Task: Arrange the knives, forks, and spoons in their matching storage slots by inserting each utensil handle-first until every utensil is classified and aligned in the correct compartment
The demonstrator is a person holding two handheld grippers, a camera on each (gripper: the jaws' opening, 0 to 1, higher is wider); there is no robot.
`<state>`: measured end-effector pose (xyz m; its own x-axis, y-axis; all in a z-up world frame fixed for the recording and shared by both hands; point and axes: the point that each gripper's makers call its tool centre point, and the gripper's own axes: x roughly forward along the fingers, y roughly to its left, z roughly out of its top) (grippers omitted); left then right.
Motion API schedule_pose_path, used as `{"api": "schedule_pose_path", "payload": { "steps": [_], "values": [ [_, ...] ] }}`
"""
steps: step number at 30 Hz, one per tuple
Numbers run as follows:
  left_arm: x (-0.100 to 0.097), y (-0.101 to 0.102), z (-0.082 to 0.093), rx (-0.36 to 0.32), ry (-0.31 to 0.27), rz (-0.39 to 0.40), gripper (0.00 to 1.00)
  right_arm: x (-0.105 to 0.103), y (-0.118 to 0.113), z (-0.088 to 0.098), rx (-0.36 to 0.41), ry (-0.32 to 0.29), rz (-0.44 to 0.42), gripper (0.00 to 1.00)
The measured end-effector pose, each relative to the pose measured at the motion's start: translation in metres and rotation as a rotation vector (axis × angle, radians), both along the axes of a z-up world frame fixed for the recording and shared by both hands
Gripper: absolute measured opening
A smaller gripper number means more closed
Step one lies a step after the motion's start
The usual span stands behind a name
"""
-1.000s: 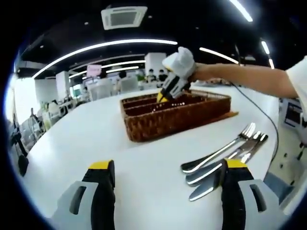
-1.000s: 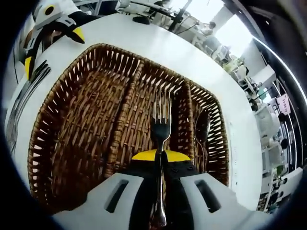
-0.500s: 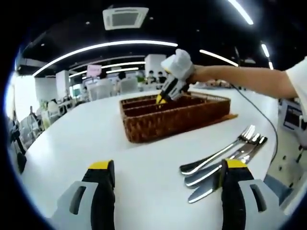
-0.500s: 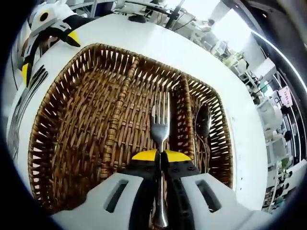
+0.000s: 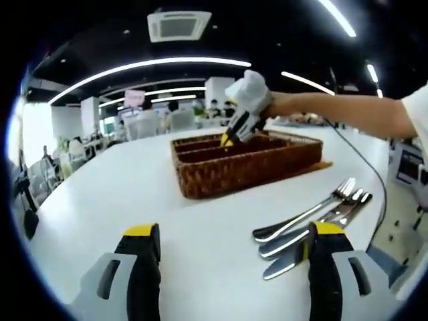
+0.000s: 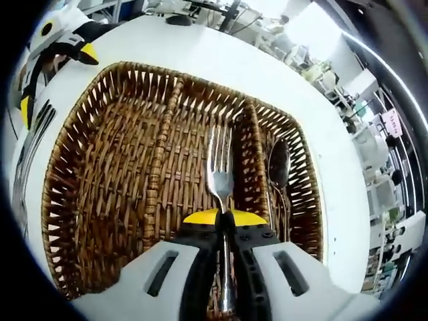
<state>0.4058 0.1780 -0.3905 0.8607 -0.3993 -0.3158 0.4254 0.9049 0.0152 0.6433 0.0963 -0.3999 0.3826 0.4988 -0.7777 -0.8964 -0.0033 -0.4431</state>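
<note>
fork (image 6: 219, 172): clamped in the right tongs (image 6: 224, 215), tines forward, above the wicker tray's (image 6: 100, 200) middle compartment
spoon (image 6: 278, 164): lying in the narrow compartment beside it
left tongs (image 5: 227, 234): jaws apart, holding nothing, above the white worktop (image 5: 134, 187)
loose cutlery (image 5: 314, 217): on the worktop near the left tongs, apart from the tray

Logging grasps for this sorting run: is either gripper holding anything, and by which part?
The right gripper holds a fork by its handle, tines forward over the basket. The left gripper holds nothing.
</note>
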Motion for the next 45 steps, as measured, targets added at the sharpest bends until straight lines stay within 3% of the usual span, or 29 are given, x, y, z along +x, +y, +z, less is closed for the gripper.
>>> {"api": "schedule_pose_path", "payload": {
  "steps": [2,10,14,21,32,45],
  "values": [
    [-0.001,0.001,0.0,0.006,0.002,-0.001,0.92,0.001,0.001,0.0,-0.013,-0.027,0.018,0.04],
    [-0.004,0.011,0.003,0.001,-0.007,0.024,0.92,0.0,-0.001,0.001,-0.009,-0.021,0.002,0.04],
    [-0.006,0.011,0.003,0.006,-0.004,0.024,0.92,-0.005,0.003,0.006,0.043,0.023,-0.022,0.11],
    [-0.008,0.01,0.005,-0.007,-0.009,0.03,0.92,-0.005,-0.003,0.02,0.062,-0.004,-0.043,0.11],
    [-0.016,0.009,0.012,0.007,-0.023,0.028,0.92,-0.018,-0.008,0.037,0.169,0.046,-0.11,0.22],
    [-0.029,0.008,0.023,0.005,-0.041,0.031,0.92,-0.033,-0.011,0.049,0.188,0.051,-0.114,0.3]
  ]
}}
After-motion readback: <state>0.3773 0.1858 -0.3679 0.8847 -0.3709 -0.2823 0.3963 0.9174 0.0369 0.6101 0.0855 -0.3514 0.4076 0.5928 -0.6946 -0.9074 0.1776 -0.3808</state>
